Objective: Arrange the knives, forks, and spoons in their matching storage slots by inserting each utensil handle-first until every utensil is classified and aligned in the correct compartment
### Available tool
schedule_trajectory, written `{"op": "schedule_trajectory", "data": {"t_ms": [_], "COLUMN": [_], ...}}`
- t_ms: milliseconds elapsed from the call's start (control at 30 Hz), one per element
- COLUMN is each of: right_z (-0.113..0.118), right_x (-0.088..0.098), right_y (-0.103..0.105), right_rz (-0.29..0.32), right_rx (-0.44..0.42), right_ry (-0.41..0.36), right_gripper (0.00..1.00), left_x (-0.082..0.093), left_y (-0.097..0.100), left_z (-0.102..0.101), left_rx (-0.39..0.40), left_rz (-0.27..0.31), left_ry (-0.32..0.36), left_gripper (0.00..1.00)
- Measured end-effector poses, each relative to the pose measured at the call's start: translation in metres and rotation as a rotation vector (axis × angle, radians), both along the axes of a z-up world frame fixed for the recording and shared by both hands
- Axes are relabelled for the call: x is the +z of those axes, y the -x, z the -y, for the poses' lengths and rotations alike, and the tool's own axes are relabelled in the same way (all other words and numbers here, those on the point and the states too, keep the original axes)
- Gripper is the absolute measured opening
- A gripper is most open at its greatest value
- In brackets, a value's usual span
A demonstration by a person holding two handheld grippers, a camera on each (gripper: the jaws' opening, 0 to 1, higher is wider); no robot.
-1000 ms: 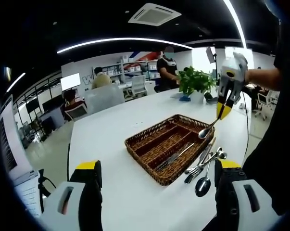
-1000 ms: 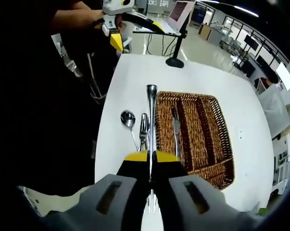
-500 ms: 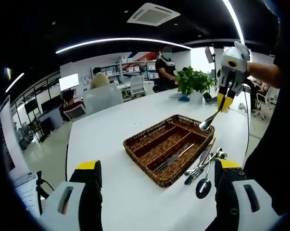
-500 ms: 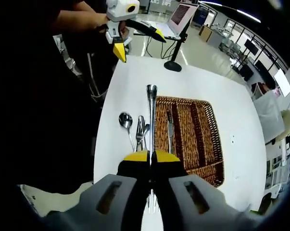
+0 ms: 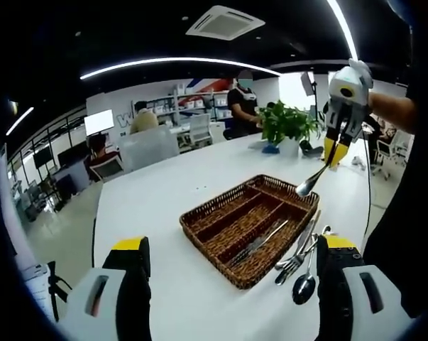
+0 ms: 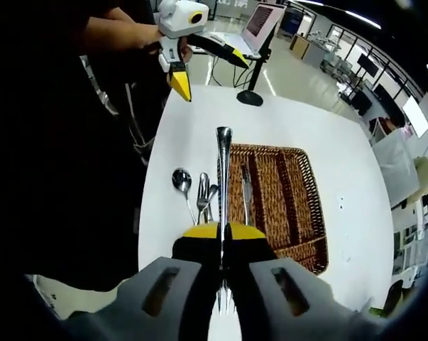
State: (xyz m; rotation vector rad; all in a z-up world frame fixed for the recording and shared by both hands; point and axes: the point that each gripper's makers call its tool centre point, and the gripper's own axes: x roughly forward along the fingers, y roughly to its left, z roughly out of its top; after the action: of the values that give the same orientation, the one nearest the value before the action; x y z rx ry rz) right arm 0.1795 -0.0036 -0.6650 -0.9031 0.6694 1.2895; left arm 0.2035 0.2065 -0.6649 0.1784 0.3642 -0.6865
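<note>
The right gripper (image 6: 221,229) is pinched tight on a slim steel spoon (image 6: 223,177), bowl end pointing away from the jaws, held in the air above the near edge of the brown wicker cutlery tray (image 6: 292,206); I judge it is being lined up for one of the long slots. One knife (image 6: 245,193) already lies in a slot. More loose utensils (image 6: 196,195) wait on the white desk (image 6: 355,170) just beside the tray. The left gripper (image 5: 231,245) hangs spread wide, holding nothing.
</note>
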Motion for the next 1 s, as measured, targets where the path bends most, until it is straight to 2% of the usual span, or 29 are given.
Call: {"op": "schedule_trajectory", "data": {"t_ms": [100, 233, 300, 367, 433, 533, 600, 700, 1000], "right_z": [-0.001, 0.0, -0.001, -0.005, -0.01, -0.014, -0.017, -0.018, -0.013], "right_x": [0.002, 0.004, 0.006, 0.011, 0.016, 0.013, 0.014, 0.015, 0.009], "right_y": [-0.001, -0.006, -0.01, -0.012, -0.013, -0.014, -0.013, -0.013, -0.022], "right_rz": [0.007, 0.036, 0.051, 0.049, 0.05, 0.048, 0.045, 0.049, 0.063], "right_rx": [0.0, 0.007, 0.004, -0.002, 0.012, 0.022, 0.029, 0.044, 0.05], "right_ry": [0.01, 0.025, 0.013, 0.006, -0.004, -0.001, 0.001, -0.008, 0.006], "right_gripper": [0.0, 0.0, 0.0, 0.0, 0.0, 0.0, 0.0, 0.0, 0.0], "left_x": [0.001, 0.004, 0.004, 0.007, 0.015, 0.012, 0.015, 0.022, 0.015], "left_y": [0.001, 0.003, 0.0, -0.003, 0.0, 0.003, 0.005, 0.006, 0.01], "left_z": [0.0, -0.001, -0.005, -0.013, -0.01, -0.008, -0.005, -0.001, -0.001], "left_rx": [0.004, -0.026, -0.014, 0.039, 0.032, 0.021, 0.013, 0.004, 0.014], "left_rz": [-0.015, -0.002, 0.008, 0.0, 0.03, 0.008, 0.004, 0.011, 0.015], "left_ry": [-0.002, -0.003, -0.016, -0.004, 0.019, -0.004, -0.006, 0.006, -0.017], "left_gripper": [0.99, 0.99, 0.99, 0.99, 0.99, 0.99, 0.99, 0.99, 0.99]}}
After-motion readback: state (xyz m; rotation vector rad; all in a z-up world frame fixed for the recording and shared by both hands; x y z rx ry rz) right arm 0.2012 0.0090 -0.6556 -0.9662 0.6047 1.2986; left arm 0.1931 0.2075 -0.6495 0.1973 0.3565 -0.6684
